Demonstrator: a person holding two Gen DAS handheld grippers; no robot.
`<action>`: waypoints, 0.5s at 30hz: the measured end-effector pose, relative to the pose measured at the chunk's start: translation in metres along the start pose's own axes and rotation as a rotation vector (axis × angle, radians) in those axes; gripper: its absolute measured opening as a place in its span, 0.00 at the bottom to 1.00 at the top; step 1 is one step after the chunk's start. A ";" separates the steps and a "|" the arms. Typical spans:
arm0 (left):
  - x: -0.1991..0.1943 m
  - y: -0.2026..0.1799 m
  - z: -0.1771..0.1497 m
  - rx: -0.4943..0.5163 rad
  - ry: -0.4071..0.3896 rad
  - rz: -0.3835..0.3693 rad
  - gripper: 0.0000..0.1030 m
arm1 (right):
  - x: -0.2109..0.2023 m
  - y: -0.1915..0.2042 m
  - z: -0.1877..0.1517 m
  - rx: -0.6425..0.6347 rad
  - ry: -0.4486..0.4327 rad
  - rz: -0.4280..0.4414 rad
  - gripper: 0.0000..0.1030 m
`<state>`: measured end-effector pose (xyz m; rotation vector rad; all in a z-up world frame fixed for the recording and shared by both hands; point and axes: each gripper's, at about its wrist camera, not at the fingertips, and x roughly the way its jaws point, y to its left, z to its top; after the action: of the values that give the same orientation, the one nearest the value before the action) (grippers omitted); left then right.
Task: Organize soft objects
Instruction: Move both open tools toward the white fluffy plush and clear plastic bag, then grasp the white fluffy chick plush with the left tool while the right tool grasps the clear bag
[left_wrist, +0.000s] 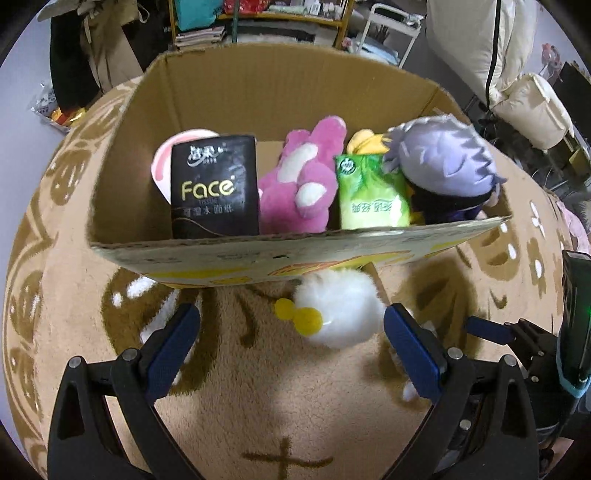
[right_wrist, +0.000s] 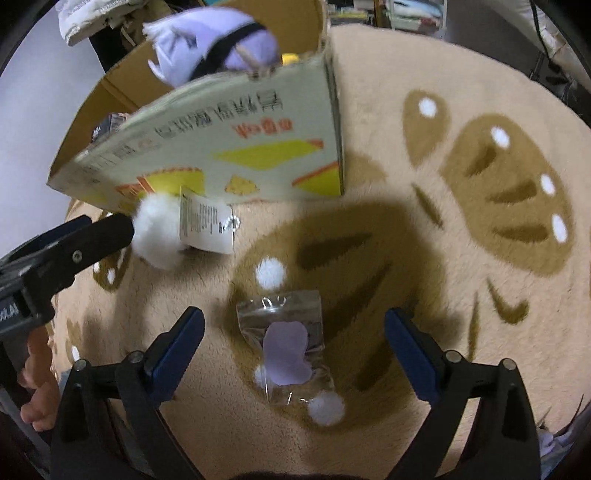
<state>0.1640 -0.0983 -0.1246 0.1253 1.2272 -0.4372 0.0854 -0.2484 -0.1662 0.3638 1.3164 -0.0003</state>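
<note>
Fingers on both grippers spread wide, nothing between them: left gripper (left_wrist: 291, 332), right gripper (right_wrist: 293, 339). Rug (left_wrist: 258, 398) fills the lower frame in both views. Cardboard box (left_wrist: 258, 99) sits upper center, holding a black tissue pack (left_wrist: 214, 188), pink plush (left_wrist: 299, 184), purple-haired doll (left_wrist: 443, 166), green packet (left_wrist: 373, 199). White fluffy toy (left_wrist: 340, 314) on the rug, touching the box's front wall. Small clear bag (right_wrist: 288, 339) lies on the rug between the right fingers.

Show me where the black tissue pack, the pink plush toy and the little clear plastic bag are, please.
black tissue pack (left_wrist: 214, 186): left wrist view, on its front face by the gold lettering.
pink plush toy (left_wrist: 299, 181): left wrist view, on its pink body.
clear plastic bag (right_wrist: 286, 343): right wrist view, on the lilac piece inside.
</note>
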 end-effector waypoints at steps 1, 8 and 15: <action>0.002 0.000 0.000 0.002 0.006 -0.002 0.96 | 0.003 0.001 0.000 -0.002 0.011 0.001 0.99; 0.015 -0.003 0.002 0.010 0.020 -0.012 0.96 | 0.021 0.003 0.003 0.000 0.073 0.001 0.90; 0.036 -0.011 0.006 0.011 0.064 -0.006 0.95 | 0.029 0.008 0.004 0.008 0.089 0.005 0.90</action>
<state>0.1742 -0.1193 -0.1543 0.1459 1.2884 -0.4482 0.0986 -0.2361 -0.1903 0.3774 1.4033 0.0149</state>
